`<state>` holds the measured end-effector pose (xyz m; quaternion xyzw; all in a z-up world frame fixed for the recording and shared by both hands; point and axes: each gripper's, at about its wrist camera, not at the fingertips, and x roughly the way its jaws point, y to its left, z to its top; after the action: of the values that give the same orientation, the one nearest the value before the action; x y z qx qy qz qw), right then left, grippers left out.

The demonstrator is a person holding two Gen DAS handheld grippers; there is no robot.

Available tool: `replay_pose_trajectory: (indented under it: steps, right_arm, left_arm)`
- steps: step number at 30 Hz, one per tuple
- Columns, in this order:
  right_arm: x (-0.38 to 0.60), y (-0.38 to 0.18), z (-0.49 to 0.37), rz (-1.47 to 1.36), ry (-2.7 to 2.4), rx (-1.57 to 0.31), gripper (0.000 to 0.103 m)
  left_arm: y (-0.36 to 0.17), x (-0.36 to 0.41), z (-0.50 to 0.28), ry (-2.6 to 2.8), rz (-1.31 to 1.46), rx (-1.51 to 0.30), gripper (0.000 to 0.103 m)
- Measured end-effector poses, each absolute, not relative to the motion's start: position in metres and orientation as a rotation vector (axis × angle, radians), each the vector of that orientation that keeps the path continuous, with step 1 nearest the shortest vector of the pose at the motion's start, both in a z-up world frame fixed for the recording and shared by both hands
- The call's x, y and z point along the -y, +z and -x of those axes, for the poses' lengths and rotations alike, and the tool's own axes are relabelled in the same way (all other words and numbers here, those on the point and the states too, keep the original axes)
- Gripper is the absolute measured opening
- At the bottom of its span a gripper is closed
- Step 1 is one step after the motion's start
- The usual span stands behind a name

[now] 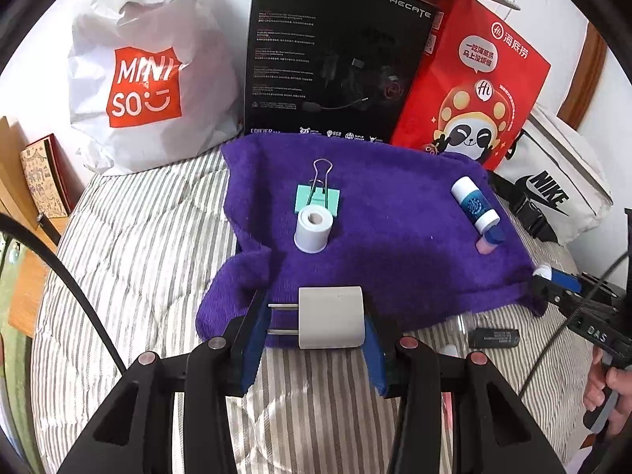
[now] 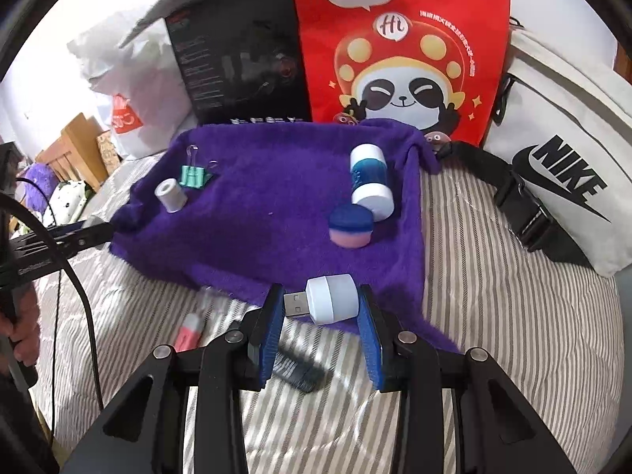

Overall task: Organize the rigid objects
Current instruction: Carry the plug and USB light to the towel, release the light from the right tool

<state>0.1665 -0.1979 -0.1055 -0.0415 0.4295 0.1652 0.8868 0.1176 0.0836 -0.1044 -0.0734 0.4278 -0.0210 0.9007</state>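
A purple towel (image 1: 387, 213) (image 2: 268, 205) lies on the striped bed. On it are a green binder clip (image 1: 318, 197) (image 2: 192, 175), a white tape roll (image 1: 313, 228) (image 2: 170, 195), a white and blue tube (image 1: 474, 205) (image 2: 370, 181) and a blue-pink round piece (image 1: 491, 239) (image 2: 350, 227). My left gripper (image 1: 316, 322) is shut on a white plug adapter (image 1: 331, 317) at the towel's near edge. My right gripper (image 2: 322, 308) is shut on a white USB light (image 2: 328, 303) over the towel's near edge.
A black USB stick (image 1: 493, 337) (image 2: 296, 371) and a pink eraser (image 2: 189, 333) lie on the bed in front of the towel. A Miniso bag (image 1: 146, 79), a black box (image 1: 335, 59), a red bag (image 1: 470, 91) and a Nike bag (image 2: 561, 166) stand behind.
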Motion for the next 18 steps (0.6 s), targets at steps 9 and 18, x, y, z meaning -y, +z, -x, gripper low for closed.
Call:
replay_pose_trajectory:
  steps: [9,18]
  right_arm:
    - [0.198,-0.131,-0.209,0.058,0.321,-0.989,0.037]
    - [0.189,-0.14,-0.222,0.086,0.294,-1.007,0.037]
  left_arm:
    - [-0.107,-0.081,-0.133,-0.068,0.144,-0.886,0.041]
    - [-0.111,-0.089,-0.139,-0.067,0.149,-0.892,0.041]
